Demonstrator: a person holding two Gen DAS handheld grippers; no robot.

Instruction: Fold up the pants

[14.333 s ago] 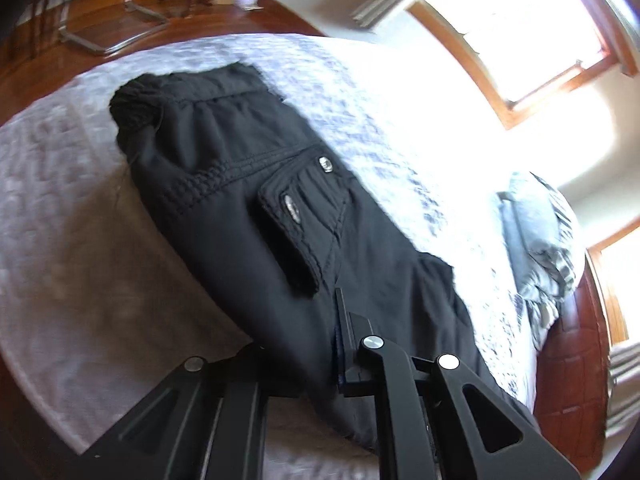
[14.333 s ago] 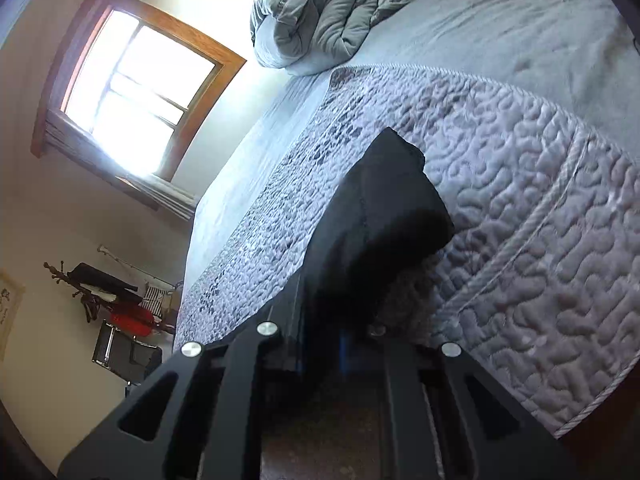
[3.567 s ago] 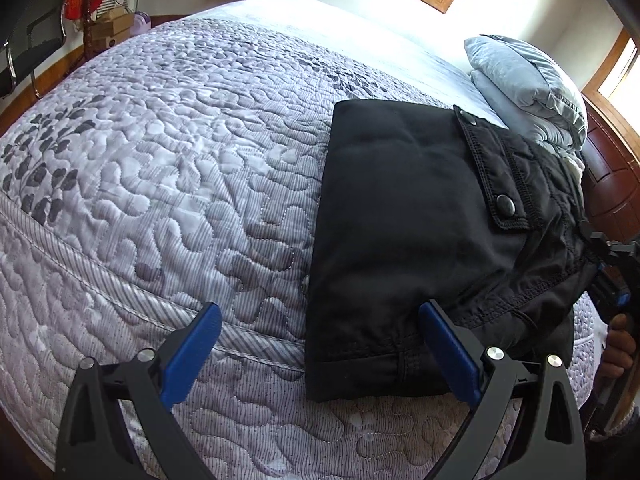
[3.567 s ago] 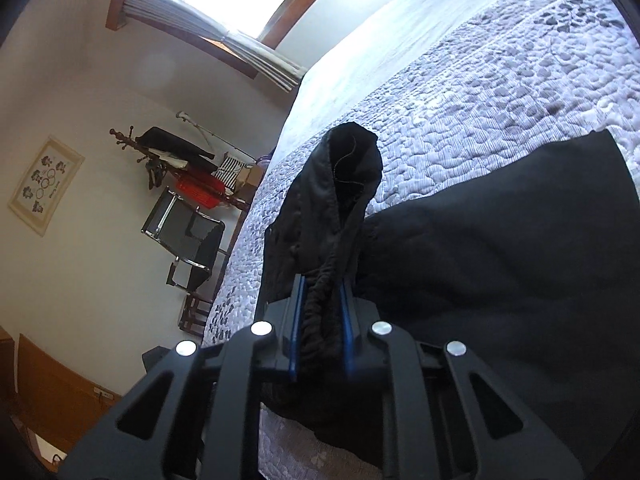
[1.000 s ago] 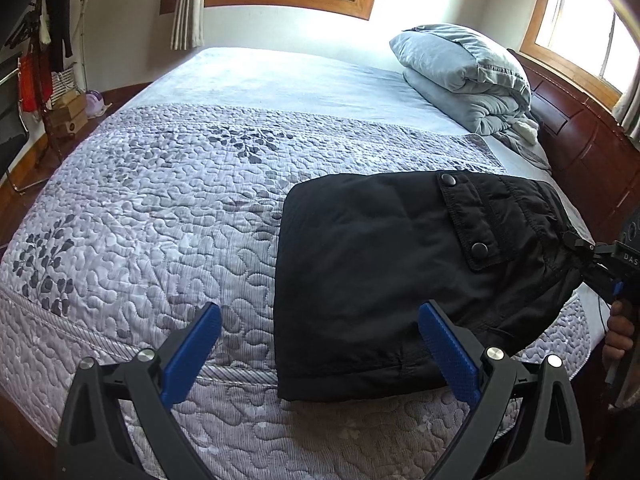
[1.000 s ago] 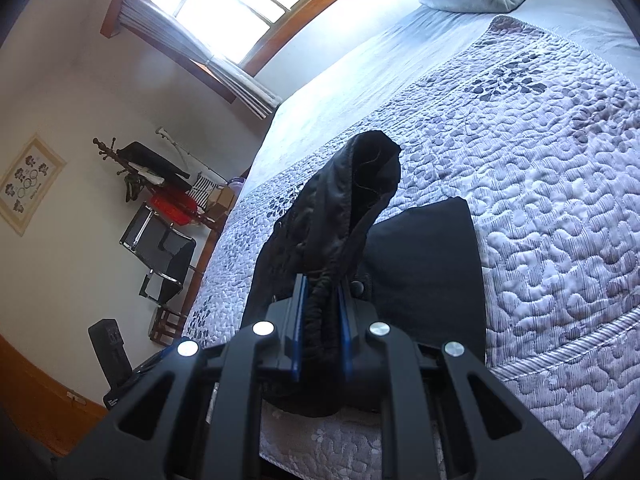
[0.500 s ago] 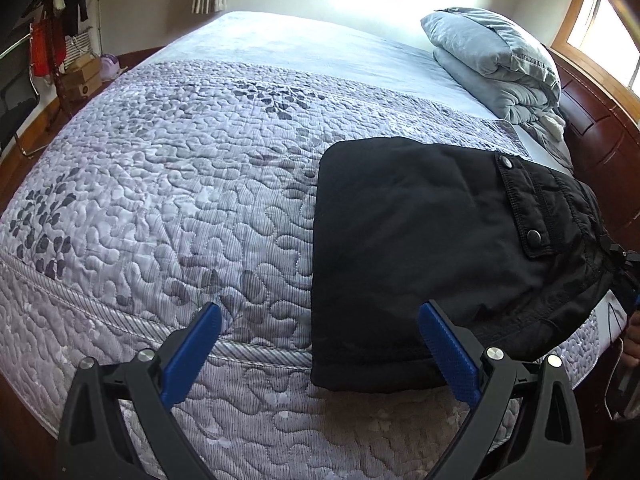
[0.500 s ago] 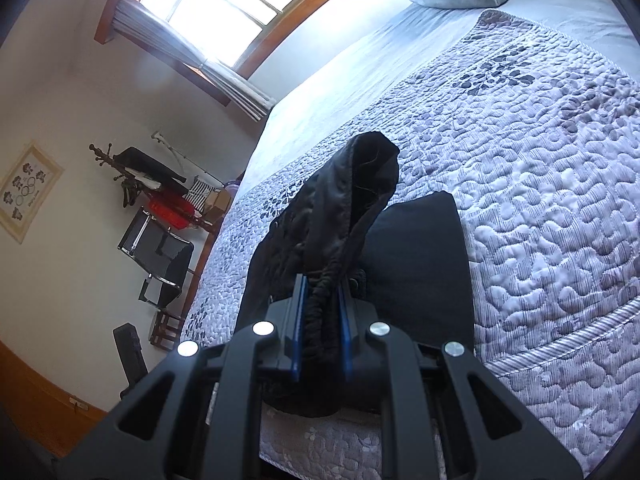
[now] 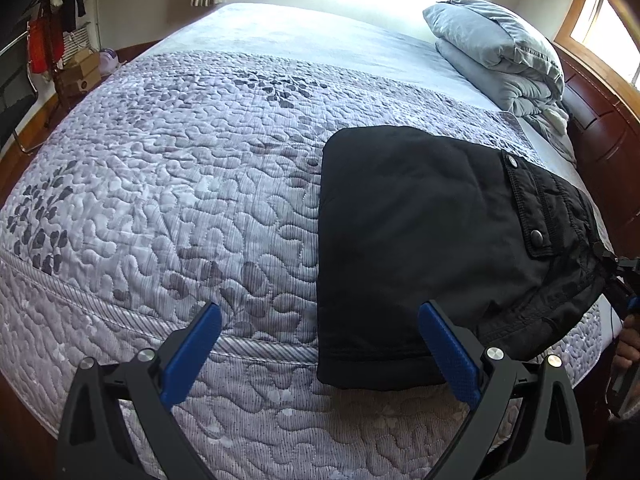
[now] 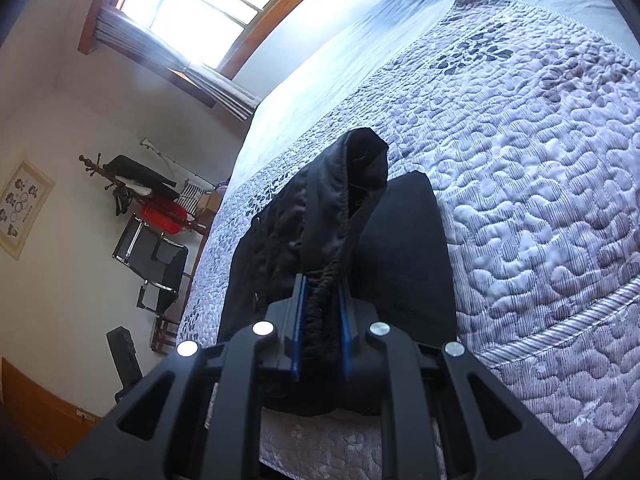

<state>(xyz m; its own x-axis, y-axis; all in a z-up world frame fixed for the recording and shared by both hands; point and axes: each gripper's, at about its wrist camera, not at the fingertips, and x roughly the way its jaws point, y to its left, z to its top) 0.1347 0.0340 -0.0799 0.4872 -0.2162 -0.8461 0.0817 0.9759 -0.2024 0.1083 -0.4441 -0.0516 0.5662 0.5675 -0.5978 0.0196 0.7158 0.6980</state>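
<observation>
Item: black pants (image 9: 420, 240), folded into a thick rectangular bundle. They lie on the quilted bedspread (image 9: 180, 184) of the bed, close to its foot edge and toward the right-hand corner as the left wrist view shows it. One straight folded edge faces the open middle of the bed. A flapped cargo pocket (image 9: 532, 204) with two metal snaps sits uppermost on the side nearer the right edge. The elastic waistband end (image 10: 344, 208) is lifted off the bundle and stands up in a bunched ridge.

Right gripper (image 10: 320, 332): jaws pressed nearly together, pinching the gathered waistband between its blue pads. In the left wrist view it shows only partly at the far right border, at the pants' raised corner, with part of a person's hand (image 9: 628, 344) beside it.

Left gripper (image 9: 320, 356): jaws spread wide, holding nothing. It hovers over the foot edge of the bed. One blue pad is over bare bedspread; the other is over the near corner of the pants. Whether that pad touches the fabric cannot be told.

Surroundings: a folded grey duvet (image 9: 500, 52) near the head of the bed beside the dark wooden headboard (image 9: 600, 128); wood-framed windows (image 10: 208, 12); a black chair (image 10: 156, 264) and a coat rack (image 10: 132, 176) along the wall; a framed picture (image 10: 22, 204).
</observation>
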